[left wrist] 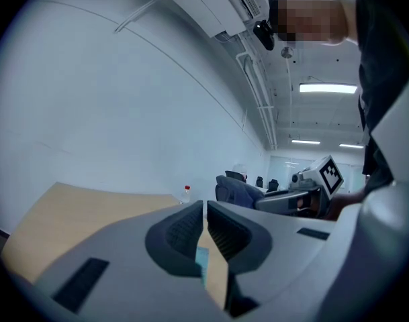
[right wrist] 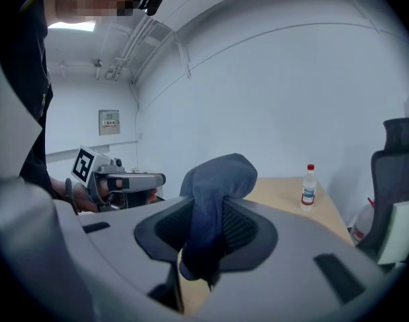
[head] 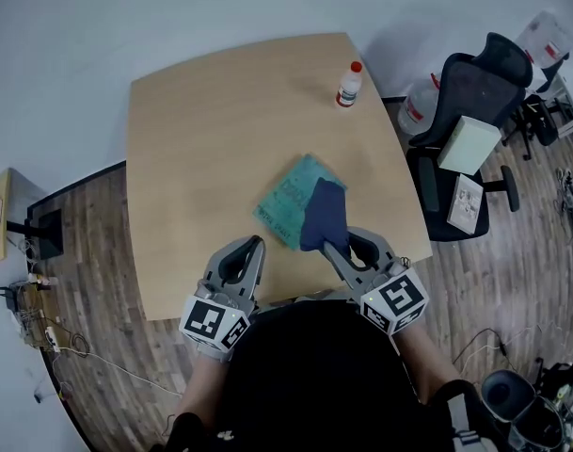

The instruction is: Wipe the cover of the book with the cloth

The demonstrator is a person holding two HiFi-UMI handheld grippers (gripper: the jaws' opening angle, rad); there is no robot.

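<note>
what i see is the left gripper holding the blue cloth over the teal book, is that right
Not quite. It is the right gripper that holds the blue cloth over the teal book, as the right gripper view shows. The left gripper is shut on nothing.

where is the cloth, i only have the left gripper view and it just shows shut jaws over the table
observer: The right gripper is shut on the dark blue cloth, which bunches up above its jaws.
operator: is it on the book yet
observer: In the head view its free end covers the right part of the teal book, which lies flat and turned diagonally.
operator: and where is my left gripper next to the book
observer: The left gripper has its tips by the book's near left edge. I cannot tell whether they touch it.
</note>
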